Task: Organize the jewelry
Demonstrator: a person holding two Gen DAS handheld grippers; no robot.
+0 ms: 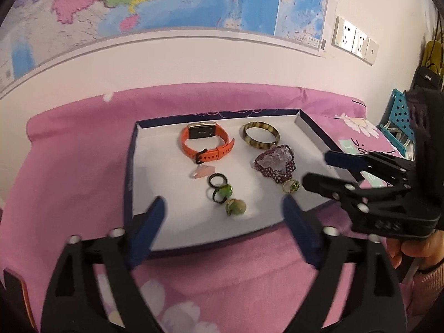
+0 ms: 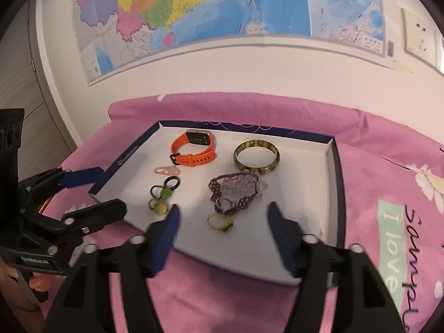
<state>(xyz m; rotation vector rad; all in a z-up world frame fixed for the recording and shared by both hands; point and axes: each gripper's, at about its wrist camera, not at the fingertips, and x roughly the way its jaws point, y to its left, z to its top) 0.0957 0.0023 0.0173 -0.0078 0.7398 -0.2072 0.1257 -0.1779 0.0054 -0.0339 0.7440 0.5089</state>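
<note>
Shallow box (image 1: 130, 166), white inside with dark blue walls, sits on a pink flowered cloth (image 1: 69, 166) in mid frame of both views; a wall map (image 1: 166, 0) fills the top of each frame.

Box contents, left wrist view: orange watch (image 1: 206, 141) at upper centre; mottled brown bangle (image 1: 260, 135) to its right, apart from it; purple beaded bracelet (image 1: 276, 165) just below the bangle, lower right; pale pink piece (image 1: 201, 172) below the watch; black ring (image 1: 217, 179) just under that, touching a ring with a green stone (image 1: 222, 191); a ring with a pale round stone (image 1: 236, 207) lowest in that column; gold ring with green bits (image 1: 290, 186) at the lower edge of the bracelet.

Left tool (image 1: 224, 222): fingers spread wide at bottom of frame, nothing between them, over the near edge of the box; pads touch no item.

Right tool (image 2: 223, 227): fingers also well apart, empty, above the near edge of the box, the gold ring lying in the box just beyond the gap; in the left wrist view it enters from the right edge, a hand (image 1: 410, 247) gripping its handle at lower right.

Wall sockets (image 1: 355, 40) at upper right of the left wrist view.
</note>
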